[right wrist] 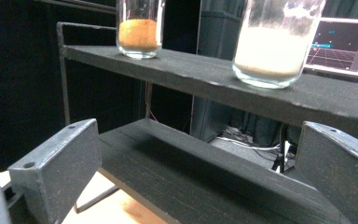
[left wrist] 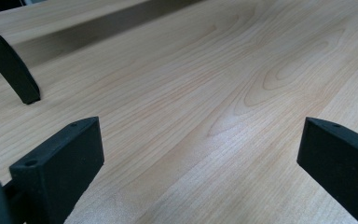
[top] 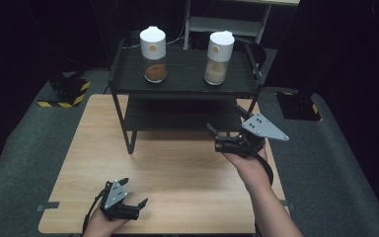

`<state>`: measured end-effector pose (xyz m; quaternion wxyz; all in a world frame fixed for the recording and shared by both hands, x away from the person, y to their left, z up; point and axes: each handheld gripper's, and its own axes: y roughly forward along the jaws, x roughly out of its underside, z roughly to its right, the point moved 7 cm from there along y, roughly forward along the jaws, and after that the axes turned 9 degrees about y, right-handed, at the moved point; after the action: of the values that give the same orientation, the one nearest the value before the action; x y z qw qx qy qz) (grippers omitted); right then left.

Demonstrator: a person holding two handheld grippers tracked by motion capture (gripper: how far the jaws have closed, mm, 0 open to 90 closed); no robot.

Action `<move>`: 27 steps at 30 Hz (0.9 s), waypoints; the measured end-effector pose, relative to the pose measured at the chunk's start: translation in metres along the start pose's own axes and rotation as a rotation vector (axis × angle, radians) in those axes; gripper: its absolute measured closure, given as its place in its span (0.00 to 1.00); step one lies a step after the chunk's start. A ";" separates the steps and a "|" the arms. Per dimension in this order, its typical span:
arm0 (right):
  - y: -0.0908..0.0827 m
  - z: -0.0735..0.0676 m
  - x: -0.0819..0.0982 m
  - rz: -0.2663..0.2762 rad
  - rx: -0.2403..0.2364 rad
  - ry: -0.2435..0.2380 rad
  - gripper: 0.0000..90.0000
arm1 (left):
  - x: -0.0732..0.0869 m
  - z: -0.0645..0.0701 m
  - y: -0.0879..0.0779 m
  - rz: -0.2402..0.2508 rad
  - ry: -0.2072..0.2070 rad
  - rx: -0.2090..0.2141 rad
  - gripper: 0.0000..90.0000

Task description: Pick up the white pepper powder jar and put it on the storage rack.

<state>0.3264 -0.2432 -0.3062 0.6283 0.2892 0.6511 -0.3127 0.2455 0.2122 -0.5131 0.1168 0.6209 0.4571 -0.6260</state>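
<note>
A person's right tongs (top: 216, 138) hovered in front of a black two-tier rack (top: 185, 86) at the far edge of a wooden bench (top: 177, 182), jaws spread wide and holding nothing. On the rack's top shelf stood two glass jars with white caps, well apart from each other: one with brown powder (top: 154, 48) at the left, one with pale powder (top: 218, 58) at the right. In the right gripper view both jars sat above the jaws, the pale jar (right wrist: 272, 44) nearer and the brown jar (right wrist: 140, 28) farther off, while the jaws pointed at the lower shelf (right wrist: 205, 177). A lit monitor (right wrist: 345, 46) glowed behind the rack.

The left tongs (top: 140, 206) lay low over the near left part of the bench, close to its front edge and well apart from the rack and from the other hand. Their jaws were also wide apart and empty; the left gripper view showed bare wood grain (left wrist: 205, 107) between them, with one black rack foot (left wrist: 14, 77) planted on the bench farther off.
</note>
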 end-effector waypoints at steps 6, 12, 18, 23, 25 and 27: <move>-0.004 -0.003 0.011 -0.016 -0.003 -0.001 0.00 | 0.000 0.000 0.000 0.000 0.005 -0.001 0.01; -0.006 -0.002 0.021 -0.039 0.001 0.009 0.00 | 0.000 0.000 0.000 0.000 0.004 0.000 0.01; -0.008 -0.001 0.033 -0.069 0.002 0.018 0.00 | 0.000 0.000 0.000 0.000 0.005 0.000 0.01; -0.011 -0.002 0.041 -0.090 -0.002 0.017 0.00 | 0.000 0.000 0.000 -0.001 0.000 -0.001 0.01; -0.012 -0.003 0.045 -0.095 -0.004 0.014 0.00 | 0.000 0.000 0.000 0.000 -0.002 -0.001 0.01; -0.013 -0.004 0.049 -0.105 -0.006 0.016 0.00 | 0.000 0.000 0.000 -0.001 -0.003 -0.003 0.01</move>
<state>0.3111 -0.2491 -0.3550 0.6067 0.2555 0.6711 -0.3410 0.2457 0.2124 -0.5130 0.1179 0.6197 0.4582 -0.6262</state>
